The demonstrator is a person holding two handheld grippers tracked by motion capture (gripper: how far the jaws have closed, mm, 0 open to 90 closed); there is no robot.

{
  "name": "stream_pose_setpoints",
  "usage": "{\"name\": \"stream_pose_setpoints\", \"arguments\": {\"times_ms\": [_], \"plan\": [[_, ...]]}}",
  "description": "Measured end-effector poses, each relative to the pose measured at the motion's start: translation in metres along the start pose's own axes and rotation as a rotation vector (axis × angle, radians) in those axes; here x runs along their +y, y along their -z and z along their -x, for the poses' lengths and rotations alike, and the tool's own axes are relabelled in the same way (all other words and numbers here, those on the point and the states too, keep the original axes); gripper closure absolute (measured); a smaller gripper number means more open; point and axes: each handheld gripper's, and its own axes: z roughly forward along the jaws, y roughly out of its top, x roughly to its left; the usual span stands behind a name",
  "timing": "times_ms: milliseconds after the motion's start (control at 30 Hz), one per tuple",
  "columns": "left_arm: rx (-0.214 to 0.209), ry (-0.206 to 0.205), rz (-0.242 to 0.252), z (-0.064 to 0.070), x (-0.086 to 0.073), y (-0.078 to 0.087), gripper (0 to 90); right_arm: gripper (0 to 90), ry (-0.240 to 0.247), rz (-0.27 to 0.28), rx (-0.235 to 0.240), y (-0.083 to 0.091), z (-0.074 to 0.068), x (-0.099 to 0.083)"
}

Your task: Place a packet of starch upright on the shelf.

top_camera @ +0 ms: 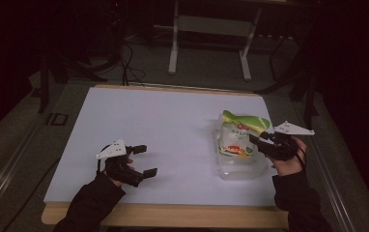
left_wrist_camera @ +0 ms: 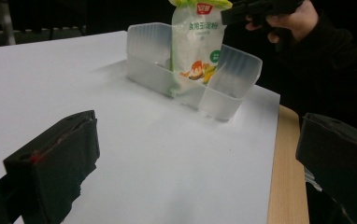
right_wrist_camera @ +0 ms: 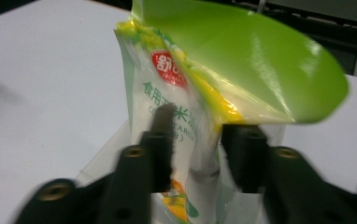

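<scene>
**Green-topped pouch gripped over its clear bin**

Clear plastic bin (top_camera: 240, 166) sits on the desk (top_camera: 163, 125) at the right, with the starch pouch (top_camera: 235, 140) standing upright inside it. The right tongs (right_wrist_camera: 193, 154) pinch the pouch's upper part. The left tongs (top_camera: 144, 159) rest wide apart, empty, well away. Judging by this, the pouch is either being seated or lifted out; the next move needs a steady vertical pull or release.

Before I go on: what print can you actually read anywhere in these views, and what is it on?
"食用玉米": green characters on the front of the bag; the characters after them are hidden by the right gripper.
Red logo patch near the bag's top: white characters, too blurred to read.
Latin line under the green characters: partly hidden, unreadable.
Clear plastic bin: no text.
</scene>
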Motion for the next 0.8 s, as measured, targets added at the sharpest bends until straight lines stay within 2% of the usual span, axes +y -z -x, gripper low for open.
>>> {"name": "stream_pose_setpoints", "arguments": {"times_ms": [33, 133, 167, 200, 300, 367, 500, 633, 667, 800], "plan": [[-0.001, -0.001, -0.002, 0.0, 0.0, 0.0, 0.1, 51.7, 0.0, 0.0, 0.0, 0.0, 0.0, 0.0], [-0.003, -0.006, -0.005, 0.001, 0.0, -0.001, 0.0, 39.3, -0.002, 0.013, -0.009, 0.008, -0.003, -0.001], [-0.003, -0.006, -0.005, 0.001, 0.0, -0.001, 0.0, 39.3, -0.002, 0.013, -0.009, 0.008, -0.003, -0.001], [0.0, -0.007, -0.009, 0.0, 0.0, 0.0, 0.1, 28.9, -0.014, 0.031, -0.013, 0.015, -0.007, -0.001], [0.001, -0.002, -0.012, 0.0, -0.001, 0.0, 0.1, 19.4, -0.006, 0.07, -0.001, 0.023, -0.011, 0.0], [0.003, -0.002, -0.016, 0.0, -0.001, -0.001, 0.0, 18.9, -0.002, 0.097, 0.004, 0.031, -0.015, 0.005], [0.003, -0.002, -0.018, 0.0, -0.002, -0.001, 0.1, 13.9, 0.0, 0.129, 0.044, 0.038, -0.025, 0.011], [0.005, -0.022, -0.03, 0.002, -0.003, -0.001, 0.0, 13.9, -0.009, 0.153, 0.083, 0.034, -0.036, 0.009], [0.006, -0.027, -0.033, 0.002, -0.004, -0.001, 0.0, 13.7, -0.003, 0.144, 0.09, 0.032, -0.038, 0.007], [0.003, -0.035, -0.038, 0.003, -0.005, -0.001, 0.1, 13.8, -0.027, 0.161, 0.128, 0.026, -0.044, 0.002]]}}
